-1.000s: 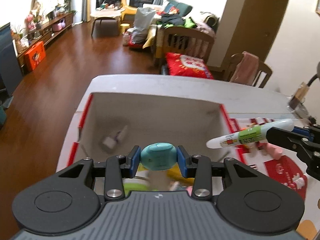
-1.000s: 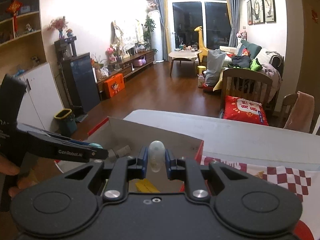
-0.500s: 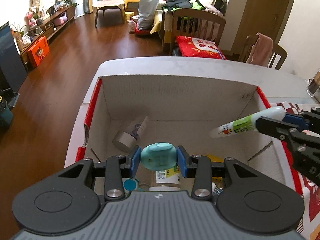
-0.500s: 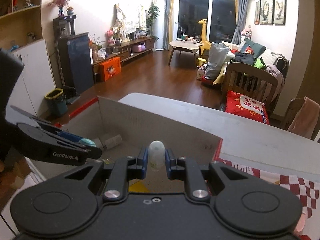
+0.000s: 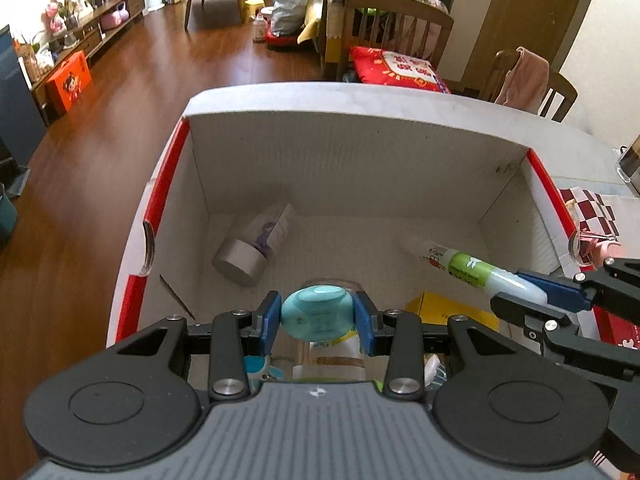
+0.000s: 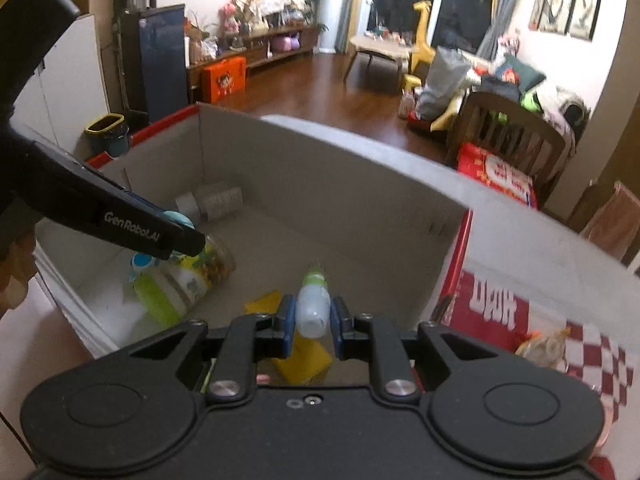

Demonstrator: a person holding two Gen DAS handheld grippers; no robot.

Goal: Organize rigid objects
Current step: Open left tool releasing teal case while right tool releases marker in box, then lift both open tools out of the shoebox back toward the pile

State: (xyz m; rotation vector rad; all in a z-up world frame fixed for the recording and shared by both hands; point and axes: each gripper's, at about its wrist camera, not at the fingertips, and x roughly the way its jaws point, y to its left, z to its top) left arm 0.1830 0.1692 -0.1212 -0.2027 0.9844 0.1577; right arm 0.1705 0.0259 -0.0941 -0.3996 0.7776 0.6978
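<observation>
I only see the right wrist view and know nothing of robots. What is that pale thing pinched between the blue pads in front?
Observer: The left wrist view shows it sideways. The right gripper holds a long white plastic tube with a green label band, nozzle pointing into the red-edged white cardboard box.
Operator: Does the black gripper on my left carry anything?
Observer: Yes, the left gripper is shut on a teal oval plastic container.
Operator: And the grey thing in the far corner?
Observer: A white tube with a wide grey cap and purple print, lying flat.
</observation>
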